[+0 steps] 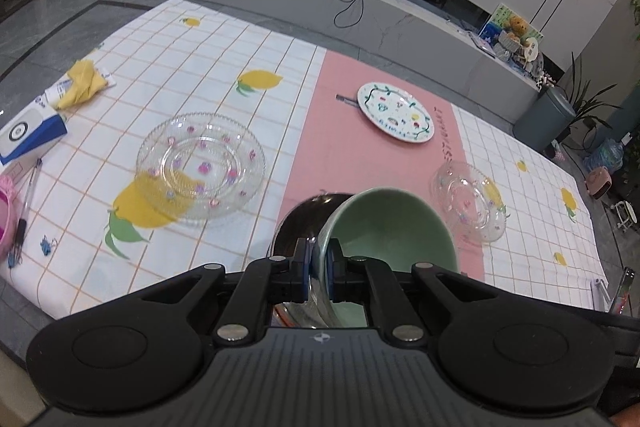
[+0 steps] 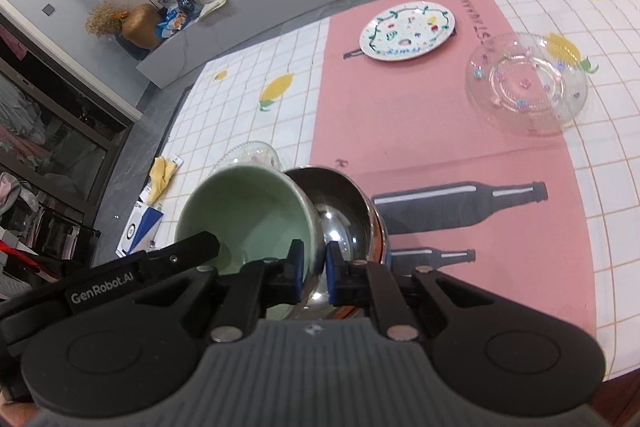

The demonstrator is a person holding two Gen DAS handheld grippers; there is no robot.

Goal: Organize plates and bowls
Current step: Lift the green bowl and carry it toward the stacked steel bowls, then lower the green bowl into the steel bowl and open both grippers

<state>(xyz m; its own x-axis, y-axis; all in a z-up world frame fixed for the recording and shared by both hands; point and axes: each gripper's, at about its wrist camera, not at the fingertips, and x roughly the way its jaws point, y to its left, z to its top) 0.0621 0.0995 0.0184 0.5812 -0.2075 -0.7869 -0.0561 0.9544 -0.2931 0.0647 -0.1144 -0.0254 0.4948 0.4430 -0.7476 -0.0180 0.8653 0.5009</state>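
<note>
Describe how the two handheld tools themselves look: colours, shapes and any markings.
Both match: the left tool and right tool have black linkage arms with silver pivot pins, blue pads on the fingers, a ribbed grey body with a small compass-like emblem, and round black side discs. White "GenRobot.AI" lettering shows on the left tool's side. No sleeves visible.

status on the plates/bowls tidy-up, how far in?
Early. Nothing looks stacked. In hand: left tongs grip the green bowl, right tongs grip the steel bowl, rims side by side. Left: painted plate, big glass plate, small glass dish, all separate on the cloth.
</note>
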